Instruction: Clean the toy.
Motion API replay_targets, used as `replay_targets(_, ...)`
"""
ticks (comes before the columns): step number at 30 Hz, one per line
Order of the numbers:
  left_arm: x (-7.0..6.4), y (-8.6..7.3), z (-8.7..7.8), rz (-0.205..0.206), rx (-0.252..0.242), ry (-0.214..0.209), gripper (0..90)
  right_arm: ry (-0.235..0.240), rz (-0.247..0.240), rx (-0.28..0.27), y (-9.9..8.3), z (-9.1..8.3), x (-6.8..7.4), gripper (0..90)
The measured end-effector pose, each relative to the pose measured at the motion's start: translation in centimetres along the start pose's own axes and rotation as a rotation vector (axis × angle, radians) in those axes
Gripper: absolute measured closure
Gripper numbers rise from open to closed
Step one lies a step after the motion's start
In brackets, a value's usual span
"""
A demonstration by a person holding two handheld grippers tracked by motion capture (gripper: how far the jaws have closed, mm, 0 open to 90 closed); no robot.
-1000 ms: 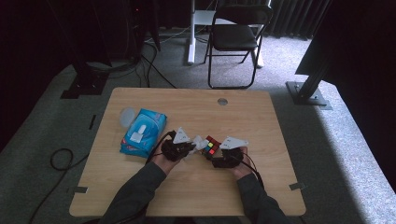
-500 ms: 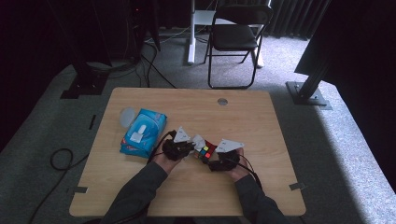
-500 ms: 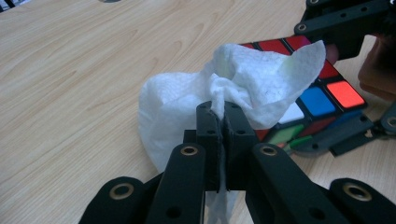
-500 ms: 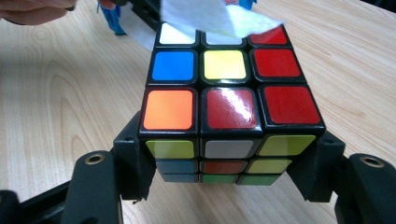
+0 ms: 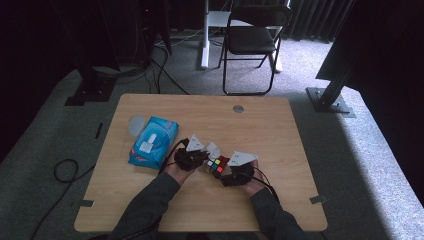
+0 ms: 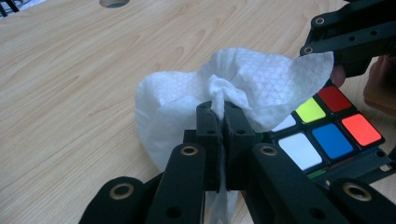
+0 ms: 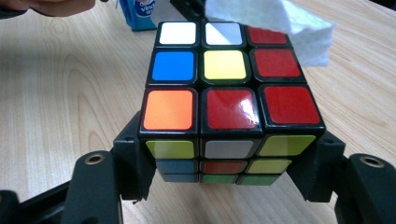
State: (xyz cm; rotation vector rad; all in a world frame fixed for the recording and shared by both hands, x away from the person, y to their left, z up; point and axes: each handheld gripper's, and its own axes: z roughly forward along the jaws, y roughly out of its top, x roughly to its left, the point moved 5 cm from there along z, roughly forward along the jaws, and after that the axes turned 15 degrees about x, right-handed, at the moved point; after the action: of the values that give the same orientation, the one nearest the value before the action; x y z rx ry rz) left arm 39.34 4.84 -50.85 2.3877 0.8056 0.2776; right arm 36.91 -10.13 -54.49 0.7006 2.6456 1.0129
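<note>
Right gripper (image 7: pixel 224 186) clamps cube (image 7: pixel 224 93), frame centre. Left gripper (image 6: pixel 219 135) pinches wipe (image 6: pixel 243 88). Keep cube steady; drag wipe flat across top face, light pressure, no snagging.

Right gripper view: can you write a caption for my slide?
The right gripper clamps a colourful puzzle cube above the wooden table, with a white wipe just behind it.

The light wooden table (image 5: pixel 280 130) has rounded corners and a round cable hole (image 5: pixel 238 108) near its far edge. A blue wet-wipe pack (image 5: pixel 152 143) lies flat on its left part, with a translucent round lid (image 5: pixel 135 125) just beside the pack's far-left corner.
</note>
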Motion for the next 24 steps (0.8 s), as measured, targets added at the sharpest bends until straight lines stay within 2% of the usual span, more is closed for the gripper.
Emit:
replay_targets(14,-0.3,-0.4,0.6,0.010,0.020,-0.014,87.1,-0.025,0.026,-0.025,0.0,-0.6,-0.7,34.1)
replay_targets(24,-1.0,-1.0,0.1,0.021,0.015,-0.021,87.1,-0.048,0.052,-0.028,-0.1,-0.9,-1.3,34.2)
